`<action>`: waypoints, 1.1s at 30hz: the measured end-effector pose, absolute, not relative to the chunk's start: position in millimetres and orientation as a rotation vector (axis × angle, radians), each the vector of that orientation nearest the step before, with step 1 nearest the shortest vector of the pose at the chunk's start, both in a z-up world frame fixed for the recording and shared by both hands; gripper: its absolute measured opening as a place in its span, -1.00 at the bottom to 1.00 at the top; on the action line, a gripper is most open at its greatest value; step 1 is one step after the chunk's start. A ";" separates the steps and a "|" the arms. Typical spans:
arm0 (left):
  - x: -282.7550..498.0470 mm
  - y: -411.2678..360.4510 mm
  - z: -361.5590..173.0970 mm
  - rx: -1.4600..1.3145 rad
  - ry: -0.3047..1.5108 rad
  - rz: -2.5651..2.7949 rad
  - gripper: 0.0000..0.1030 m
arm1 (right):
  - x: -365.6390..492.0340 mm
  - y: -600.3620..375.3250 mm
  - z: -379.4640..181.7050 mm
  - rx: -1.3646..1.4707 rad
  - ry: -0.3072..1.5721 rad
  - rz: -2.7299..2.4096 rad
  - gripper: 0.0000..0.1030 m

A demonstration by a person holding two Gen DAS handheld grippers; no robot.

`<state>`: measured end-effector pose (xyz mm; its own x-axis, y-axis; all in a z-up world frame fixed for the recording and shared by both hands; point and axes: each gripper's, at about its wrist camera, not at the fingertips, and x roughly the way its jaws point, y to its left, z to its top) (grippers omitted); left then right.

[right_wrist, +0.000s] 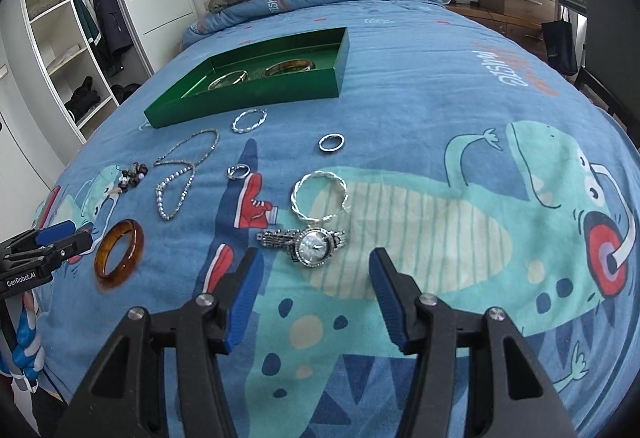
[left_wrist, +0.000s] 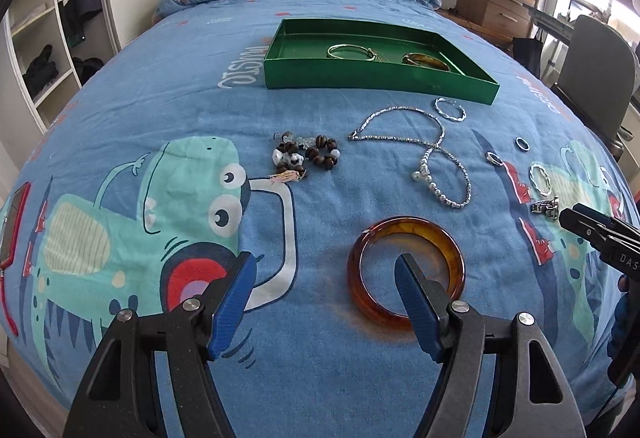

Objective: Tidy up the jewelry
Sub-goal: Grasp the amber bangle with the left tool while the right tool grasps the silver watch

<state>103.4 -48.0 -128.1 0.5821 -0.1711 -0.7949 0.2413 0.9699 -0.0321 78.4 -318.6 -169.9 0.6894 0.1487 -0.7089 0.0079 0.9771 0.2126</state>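
1. The left hand-held gripper (left_wrist: 326, 266) hangs over the bed (left_wrist: 160, 110) with its blue pads spread and nothing pinched; one pad shows in front of the amber bangle's (left_wrist: 406, 272) ring, which lies flat on the quilt.
2. The right hand-held gripper (right_wrist: 316, 266) also stands spread with nothing between its pads, and the silver wristwatch (right_wrist: 308, 243) lies on the quilt just ahead of its fingertips.
3. Beside the watch, farther up the bed, lies a twisted silver cuff (right_wrist: 320, 198), with two small rings (right_wrist: 331, 142) beyond it.
4. A silver and pearl necklace (left_wrist: 428, 154) lies looped in the middle of the spread, with a dark beaded bracelet (left_wrist: 304, 156) to its left and a second twisted silver bangle (left_wrist: 450, 109) near the box.
5. The green box (left_wrist: 372, 88) sits open farther up the bed and holds a gold bangle (left_wrist: 352, 52) and another amber bangle (left_wrist: 426, 61).
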 end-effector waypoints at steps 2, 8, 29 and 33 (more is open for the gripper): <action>106.4 -48.8 -133.5 0.081 0.930 -0.240 0.38 | 83.3 -317.6 -174.4 0.200 0.816 0.081 0.03; 112.4 -54.9 -147.3 0.093 0.962 -0.251 0.23 | 94.8 -310.3 -181.3 0.167 0.819 0.088 0.03; 112.2 -70.6 -151.8 0.098 0.967 -0.288 -0.73 | 92.0 -298.4 -185.6 0.111 0.791 0.105 -0.71; 111.6 -68.6 -148.6 0.083 0.964 -0.289 -0.79 | 88.3 -298.9 -184.7 0.128 0.786 0.109 -0.72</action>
